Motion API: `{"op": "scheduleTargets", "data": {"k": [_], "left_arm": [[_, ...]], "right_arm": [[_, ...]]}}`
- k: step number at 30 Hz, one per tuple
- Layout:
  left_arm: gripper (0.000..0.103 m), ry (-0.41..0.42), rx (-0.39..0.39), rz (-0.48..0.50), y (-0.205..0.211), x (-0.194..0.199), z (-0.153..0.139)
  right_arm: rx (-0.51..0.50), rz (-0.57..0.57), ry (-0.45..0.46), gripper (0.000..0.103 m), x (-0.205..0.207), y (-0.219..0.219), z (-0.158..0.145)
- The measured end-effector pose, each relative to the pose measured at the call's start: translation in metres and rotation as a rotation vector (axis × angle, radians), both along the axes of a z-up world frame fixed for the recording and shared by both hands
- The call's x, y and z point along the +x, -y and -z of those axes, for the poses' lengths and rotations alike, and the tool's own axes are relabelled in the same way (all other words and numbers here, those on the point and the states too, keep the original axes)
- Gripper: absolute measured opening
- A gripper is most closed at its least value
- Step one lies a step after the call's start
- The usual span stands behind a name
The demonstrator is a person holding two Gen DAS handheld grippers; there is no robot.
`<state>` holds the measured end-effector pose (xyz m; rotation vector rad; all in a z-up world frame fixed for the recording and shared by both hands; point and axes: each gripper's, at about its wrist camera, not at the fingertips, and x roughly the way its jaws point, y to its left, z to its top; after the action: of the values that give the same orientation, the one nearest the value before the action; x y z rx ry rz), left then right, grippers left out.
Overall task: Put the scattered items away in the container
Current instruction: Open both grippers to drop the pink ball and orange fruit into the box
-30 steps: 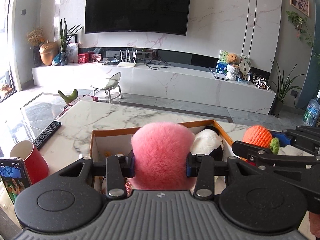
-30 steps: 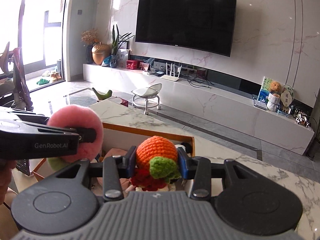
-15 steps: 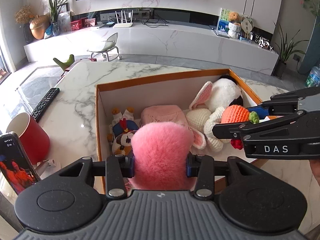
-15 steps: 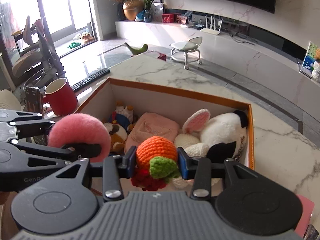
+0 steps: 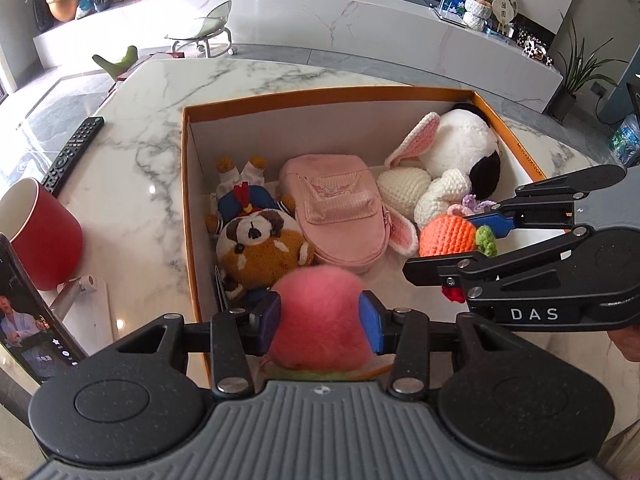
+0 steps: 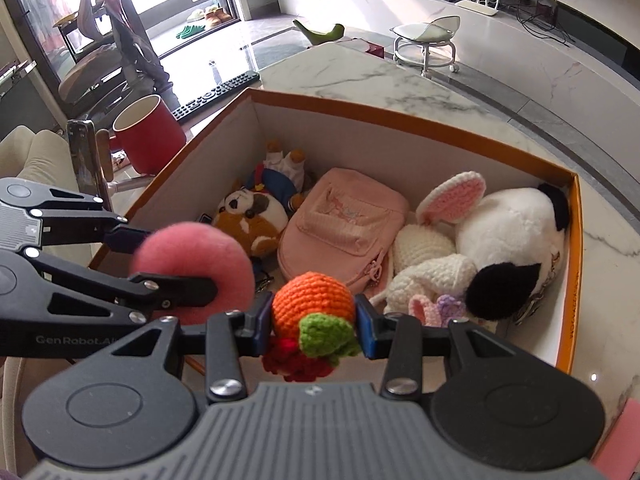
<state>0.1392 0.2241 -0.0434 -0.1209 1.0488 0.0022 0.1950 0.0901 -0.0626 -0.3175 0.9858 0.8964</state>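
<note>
Pompom btwn left claw pads (gripped)

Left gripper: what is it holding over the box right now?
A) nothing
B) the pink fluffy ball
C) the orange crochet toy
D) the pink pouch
B: the left gripper is clamped on the pink fluffy ball, while the orange crochet toy sits in the right gripper.

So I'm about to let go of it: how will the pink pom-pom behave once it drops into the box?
The pink pom-pom looks fluffy and soft, bulging around the left claw, so it is probably very light. Being round, it may roll a little, but the bear and pink bag in the box should stop it.
</note>
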Motion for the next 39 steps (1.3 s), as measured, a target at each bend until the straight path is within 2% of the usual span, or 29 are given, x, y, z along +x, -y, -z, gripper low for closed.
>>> {"op": "scheduleTargets", "data": {"k": [6, 15, 27, 39], "left_arm": [[0.057, 0.010, 0.004, -0.021, -0.006, -0.003, -0.002], [0.058, 0.054, 0.004, -0.070, -0.014, -0.005, -0.009], [0.059, 0.068, -0.022, -0.100, -0.013, -0.010, -0.006], [0.059, 0.099, -0.011, -0.079, 0.004, -0.020, -0.020]], "right_arm": [[-0.006, -0.014, -0.040, 0.045, 0.001, -0.010, 0.005], [-0.060, -0.005, -0.062, 0.046, 0.005, -0.024, 0.012], [-0.037, 0.044, -0.105, 0.048, 0.004, -0.023, 0.016], [-0.018, 0.067, -0.060, 0.048, -0.011, -0.004, -0.001]]}}
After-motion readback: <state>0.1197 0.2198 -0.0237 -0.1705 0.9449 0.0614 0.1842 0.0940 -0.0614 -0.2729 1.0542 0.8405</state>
